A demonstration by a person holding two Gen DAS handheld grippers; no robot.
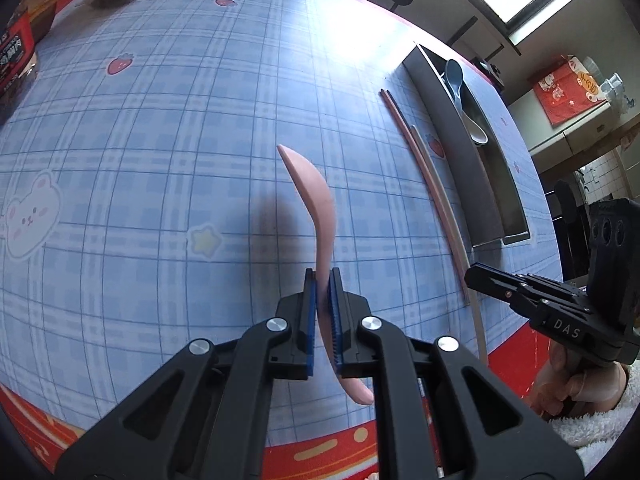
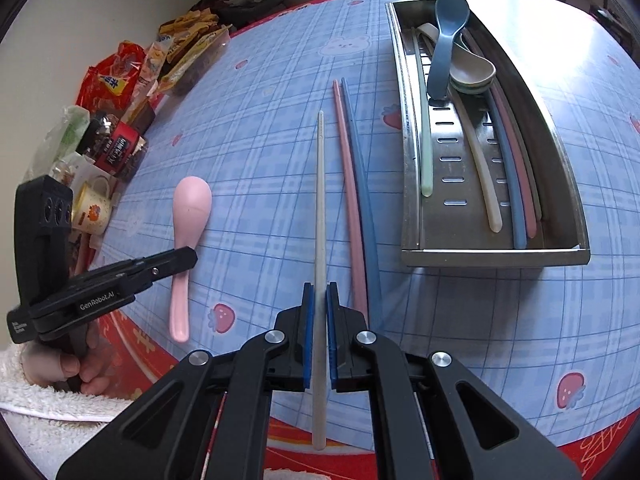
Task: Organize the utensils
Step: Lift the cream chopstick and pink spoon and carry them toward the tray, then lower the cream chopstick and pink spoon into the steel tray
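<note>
My left gripper (image 1: 323, 276) is shut on the handle of a pink spoon (image 1: 316, 196), which hangs over the blue checked cloth and casts a shadow to its left. From the right wrist view the same pink spoon (image 2: 192, 204) sits in the left gripper (image 2: 188, 258). My right gripper (image 2: 320, 290) is shut on a pale grey chopstick (image 2: 320, 200) that points away from me. Beside it a pink chopstick (image 2: 348, 184) and a blue chopstick (image 2: 362, 184) lie on the cloth. The steel tray (image 2: 496, 258) at the right holds a blue spoon (image 2: 446, 36), pale spoons and several chopsticks.
Snack packets (image 2: 116, 80), a jar (image 2: 116, 152) and a mug (image 2: 92, 208) crowd the table's left edge by the wall. The red table border (image 2: 400, 452) runs close below both grippers. A person's hands and white fleecy sleeve (image 2: 40, 404) hold the grippers.
</note>
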